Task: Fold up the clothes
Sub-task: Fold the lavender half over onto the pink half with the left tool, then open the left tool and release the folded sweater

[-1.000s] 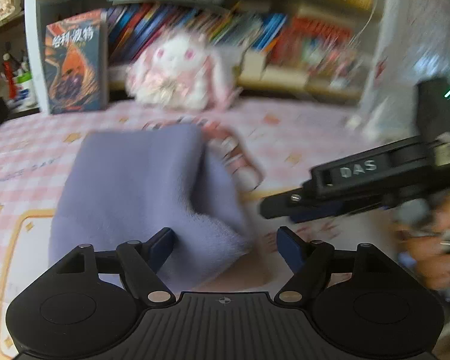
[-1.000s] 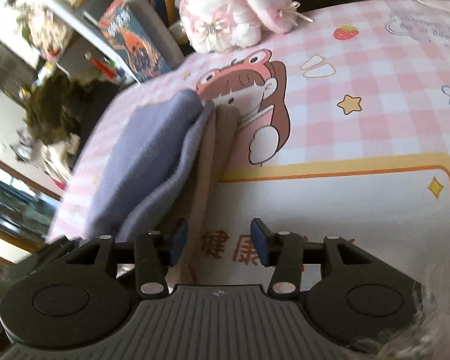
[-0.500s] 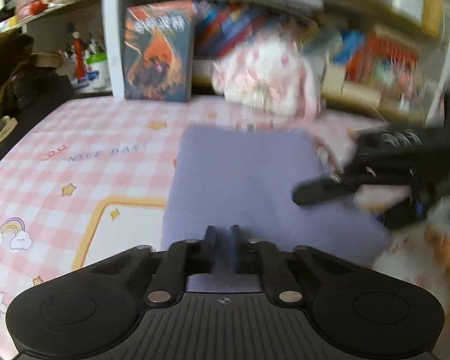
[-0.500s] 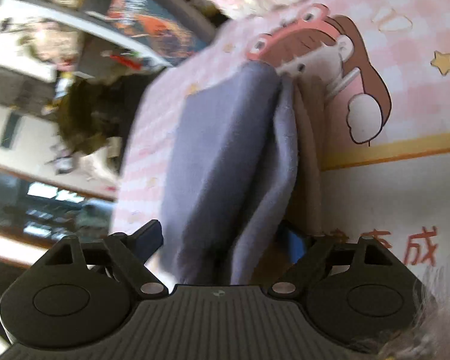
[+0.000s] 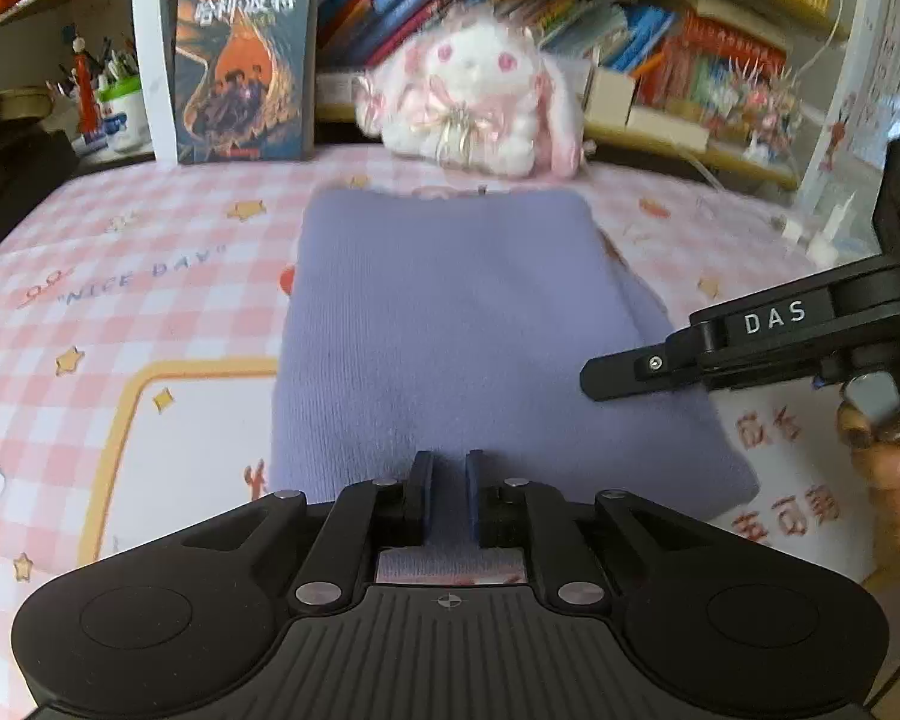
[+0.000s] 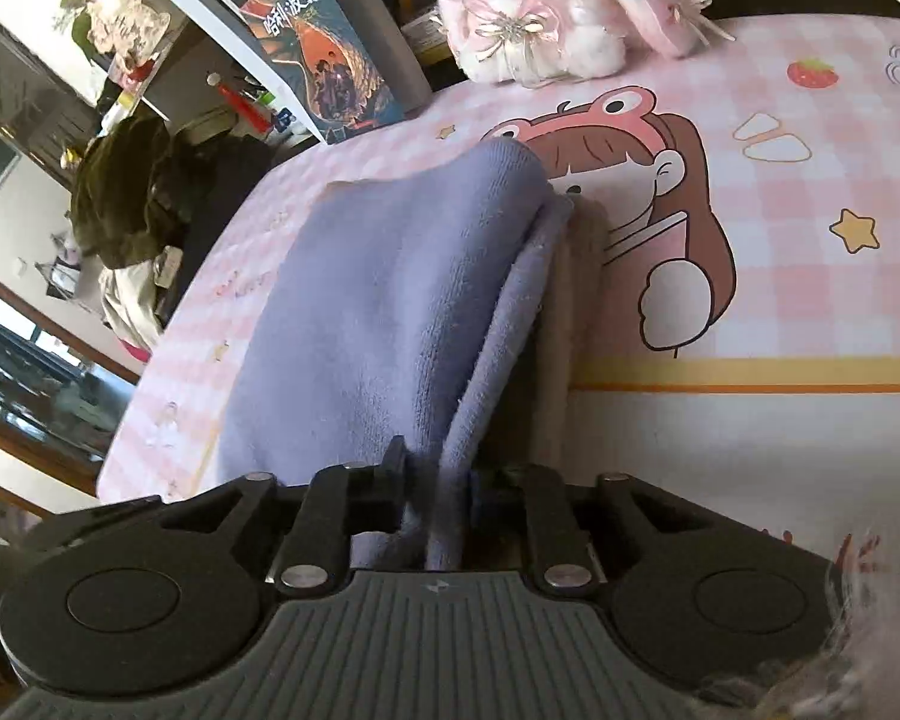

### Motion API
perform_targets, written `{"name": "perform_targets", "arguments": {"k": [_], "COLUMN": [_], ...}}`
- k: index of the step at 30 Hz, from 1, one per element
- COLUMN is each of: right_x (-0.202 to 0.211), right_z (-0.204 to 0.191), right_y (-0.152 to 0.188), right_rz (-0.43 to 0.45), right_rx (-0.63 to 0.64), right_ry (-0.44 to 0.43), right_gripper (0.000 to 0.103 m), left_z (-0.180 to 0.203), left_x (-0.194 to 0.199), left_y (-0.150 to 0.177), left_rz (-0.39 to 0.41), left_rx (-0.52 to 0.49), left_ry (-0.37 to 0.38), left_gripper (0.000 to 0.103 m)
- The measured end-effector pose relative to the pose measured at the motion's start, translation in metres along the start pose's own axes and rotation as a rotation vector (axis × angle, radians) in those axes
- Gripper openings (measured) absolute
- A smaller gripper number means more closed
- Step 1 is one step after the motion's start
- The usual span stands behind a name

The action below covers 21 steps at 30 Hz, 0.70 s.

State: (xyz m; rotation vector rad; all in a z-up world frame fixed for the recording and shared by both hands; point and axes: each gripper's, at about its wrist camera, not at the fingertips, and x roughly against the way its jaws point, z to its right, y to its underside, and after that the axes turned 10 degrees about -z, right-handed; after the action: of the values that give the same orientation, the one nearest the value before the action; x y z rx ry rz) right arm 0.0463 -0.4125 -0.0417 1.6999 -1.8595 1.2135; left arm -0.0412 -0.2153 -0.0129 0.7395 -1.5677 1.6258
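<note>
A folded lavender fleece garment (image 5: pixel 468 330) lies on the pink checked table mat (image 5: pixel 126 300). My left gripper (image 5: pixel 448 483) is shut on the garment's near edge at its middle. My right gripper (image 6: pixel 438 480) is shut on the garment's (image 6: pixel 384 312) near right edge, where two folded layers meet. In the left wrist view the right gripper (image 5: pixel 594 373) reaches in from the right over the garment's right side. A beige layer (image 6: pixel 570 300) shows under the lavender one.
A white and pink plush rabbit (image 5: pixel 474 102) sits at the back of the mat, beside an upright book (image 5: pixel 246 60). Bookshelves (image 5: pixel 660 48) run behind. A pen cup (image 5: pixel 120 114) and dark clothes (image 6: pixel 132 192) are at the left.
Both grippers were open a second ago. The left shut on the garment's near edge first, then the right shut on its right edge. The garment now lies flatter and squarer.
</note>
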Motion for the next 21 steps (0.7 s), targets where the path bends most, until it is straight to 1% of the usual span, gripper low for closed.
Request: {"name": "perform_targets", "arguments": {"k": [2,3,4,5,6,8,10,11,12,13,14,16,18,19,20,21], "right_x": [0.004,0.007,0.008,0.008,0.008,0.017,0.024,0.021,0.015,0.004,-0.004,-0.004,-0.001,0.003,0.007,0.011], "right_z": [-0.001,-0.002,-0.005,-0.010,-0.015,-0.029,-0.042,-0.041,-0.039,-0.028,-0.016,-0.005,-0.006,-0.008,-0.010,-0.012], "right_y": [-0.002,-0.003,-0.004,-0.005,-0.006,-0.002,0.001,0.002,0.003,0.000,-0.002,-0.002,-0.003,-0.002,-0.001,0.000], "right_rz": [0.020,0.036,0.049,0.056,0.068,0.125,0.176,0.172,0.157,0.105,0.067,0.079,0.079,0.085,0.091,0.097], "right_rx": [-0.017,-0.020,-0.005,0.024,0.061,0.189,0.306,0.319,0.316,0.257,0.203,0.167,0.178,0.183,0.187,0.191], "right_ry": [0.000,0.004,0.010,0.019,0.030,0.065,0.103,0.133,0.165,0.195,0.192,0.144,0.152,0.153,0.155,0.157], "right_gripper": [0.034,0.037,0.035,0.020,0.016,0.015,0.014,0.014,0.014,0.014,0.015,0.015,0.018,0.023,0.034,0.039], "left_z": [-0.002,-0.002,-0.002,-0.001,0.000,0.001,-0.001,-0.002,-0.003,-0.003,-0.003,-0.003,0.000,0.002,0.005,0.007], "left_x": [0.009,0.013,0.014,0.011,0.006,-0.003,-0.011,-0.014,-0.016,-0.017,-0.017,-0.016,-0.012,-0.009,-0.005,-0.001], "left_y": [-0.003,-0.004,-0.006,-0.008,-0.007,-0.007,-0.004,-0.004,-0.003,-0.002,-0.001,-0.001,-0.002,-0.002,-0.002,-0.002], "left_rz": [0.041,0.059,0.067,0.058,0.041,0.009,-0.016,-0.025,-0.029,-0.030,-0.030,-0.032,-0.026,-0.019,-0.008,0.003], "left_rx": [0.006,0.009,0.006,-0.001,-0.006,-0.008,0.017,0.029,0.039,0.045,0.044,0.045,0.044,0.043,0.039,0.035], "left_ry": [0.018,0.029,0.035,0.034,0.028,0.023,0.035,0.042,0.050,0.053,0.050,0.049,0.039,0.033,0.028,0.024], "left_gripper": [0.012,0.012,0.012,0.012,0.012,0.012,0.012,0.012,0.013,0.013,0.013,0.013,0.013,0.014,0.016,0.020]}}
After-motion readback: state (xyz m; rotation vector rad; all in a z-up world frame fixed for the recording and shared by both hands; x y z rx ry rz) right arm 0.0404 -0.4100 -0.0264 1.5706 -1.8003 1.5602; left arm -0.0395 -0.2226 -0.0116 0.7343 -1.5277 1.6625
